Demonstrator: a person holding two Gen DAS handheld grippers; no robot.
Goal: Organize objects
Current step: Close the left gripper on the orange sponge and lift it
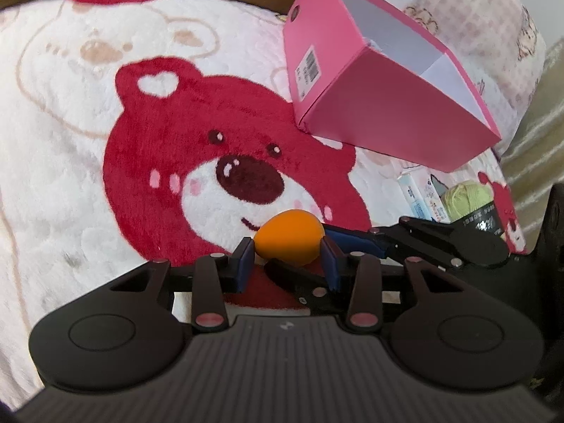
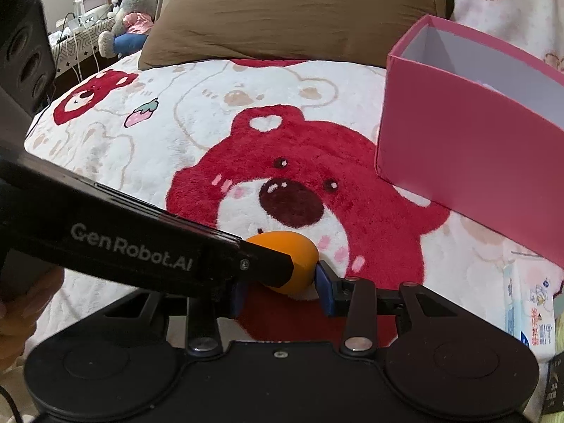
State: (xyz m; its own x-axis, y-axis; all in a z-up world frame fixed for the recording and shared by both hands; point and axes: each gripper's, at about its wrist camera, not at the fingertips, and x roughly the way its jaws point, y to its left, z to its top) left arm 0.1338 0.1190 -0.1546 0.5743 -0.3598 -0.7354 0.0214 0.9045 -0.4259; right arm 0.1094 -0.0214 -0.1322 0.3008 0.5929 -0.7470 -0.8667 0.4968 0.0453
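Bed covered by a white plush blanket with a big red bear face; brown pillow at the far end.

Pink box, open top, white inside, sits on the blanket ahead and to the right of both grippers, well apart from them. From these angles nothing shows inside it.

Right edge of the left view: wet-wipes pack, pale green yarn ball, a dark item just beside them, not identifiable.

Left gripper: blue pads pinching the orange egg-shaped object on its two sides, contact on both pads looks real.

Right gripper: comes in from the right in the left view, crossing under the left one. Its right pad touches the orange object; its left pad is hidden behind the left gripper's black finger. Jaws drawn in tight, so judged clamped on the same object.

Orange object: low over the bear's chin, between both pairs of pads at once. Whether it rests on the blanket or is just lifted, cannot tell. Long axis runs roughly left-right across the left gripper, narrow end toward the left pad.

Key relation: box lies up and right of the object, nearer the right hand's side. Judgement: one gripper must let go before the carry; the right has the shorter path. Risk: the rounded object may slip out during the release.
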